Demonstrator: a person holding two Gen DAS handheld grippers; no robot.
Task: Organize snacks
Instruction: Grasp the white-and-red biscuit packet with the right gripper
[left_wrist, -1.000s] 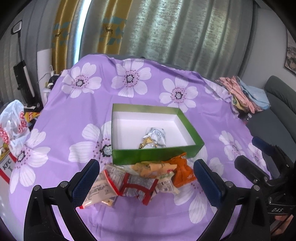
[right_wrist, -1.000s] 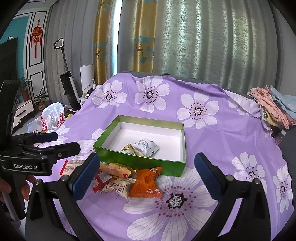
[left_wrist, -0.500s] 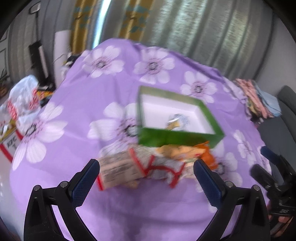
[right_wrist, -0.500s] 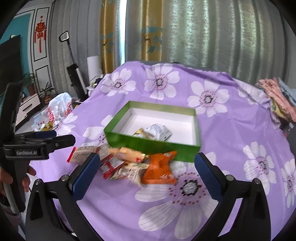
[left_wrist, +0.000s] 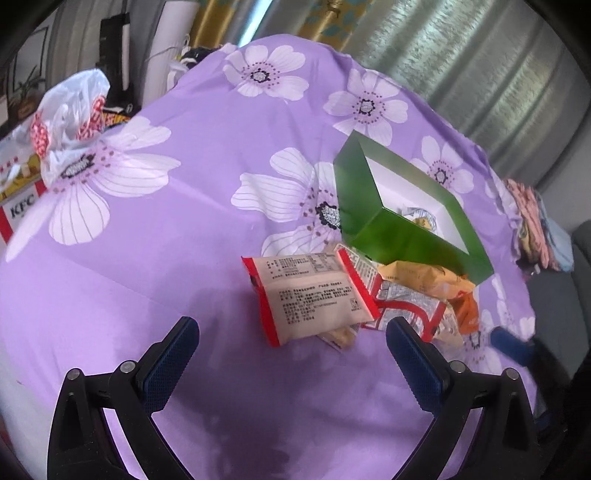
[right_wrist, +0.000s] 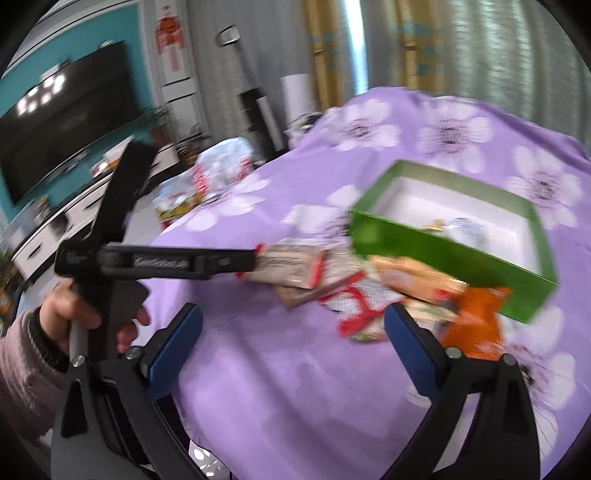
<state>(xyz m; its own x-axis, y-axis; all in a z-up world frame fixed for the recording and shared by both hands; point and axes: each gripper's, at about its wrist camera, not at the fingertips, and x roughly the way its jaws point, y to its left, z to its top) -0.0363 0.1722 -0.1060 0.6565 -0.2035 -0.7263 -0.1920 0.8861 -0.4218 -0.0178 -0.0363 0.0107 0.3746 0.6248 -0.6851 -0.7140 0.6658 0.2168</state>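
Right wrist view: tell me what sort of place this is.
Most likely a home living room. A large dark television hangs on a teal wall above a low white cabinet, long curtains cover the back, and the snacks lie on a table under a purple flowered cloth.

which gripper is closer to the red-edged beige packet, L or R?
Left. The left gripper is open just short of the red-edged beige packet, fingers reaching its end in the right wrist view. The right gripper sits open, farther back, nearer the orange packet.
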